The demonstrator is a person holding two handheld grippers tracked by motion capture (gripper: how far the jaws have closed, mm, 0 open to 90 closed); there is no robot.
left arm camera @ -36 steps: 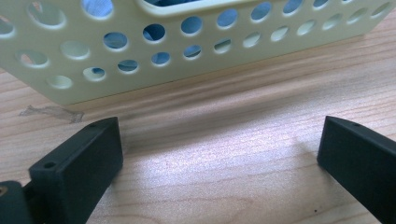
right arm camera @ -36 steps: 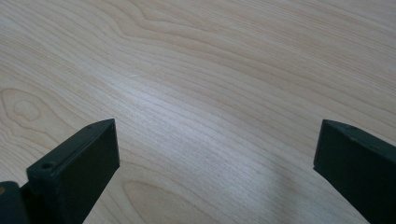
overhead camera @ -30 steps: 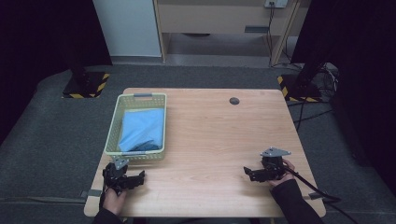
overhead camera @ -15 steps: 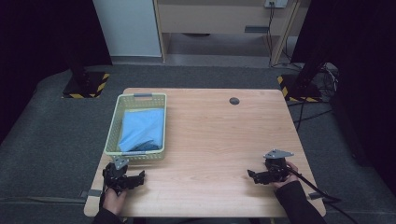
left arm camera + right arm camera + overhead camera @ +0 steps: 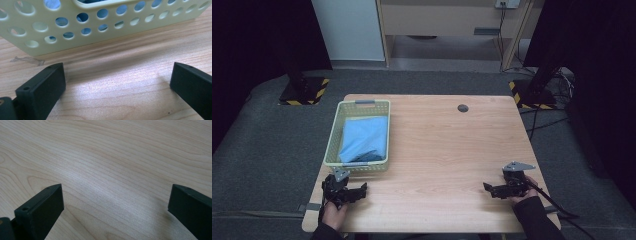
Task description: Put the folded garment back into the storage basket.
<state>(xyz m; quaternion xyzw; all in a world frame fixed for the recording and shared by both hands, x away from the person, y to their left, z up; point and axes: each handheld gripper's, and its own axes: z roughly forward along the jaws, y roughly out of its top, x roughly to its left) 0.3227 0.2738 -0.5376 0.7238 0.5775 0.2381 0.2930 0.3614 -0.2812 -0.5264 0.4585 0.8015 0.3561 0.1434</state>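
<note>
A pale yellow perforated basket (image 5: 332, 150) stands at the left of the wooden table (image 5: 437, 145), holding a folded blue cloth (image 5: 364, 137). My left gripper (image 5: 362, 190) rests on the table just in front of the basket's near wall (image 5: 100, 30), jaws wide apart with nothing between them (image 5: 117, 82). Blue cloth shows through the wall's holes (image 5: 86, 30). My right gripper (image 5: 488, 188) lies near the front right corner, open over bare wood (image 5: 115, 202).
A dark round grommet (image 5: 462, 108) sits near the table's far edge. Black stand bases with yellow-black striped tape (image 5: 304, 92) flank the table on the grey floor, and cables (image 5: 557, 210) trail off at the right.
My right gripper has slid a little toward the front edge and to the right. The left gripper has stayed in place.
</note>
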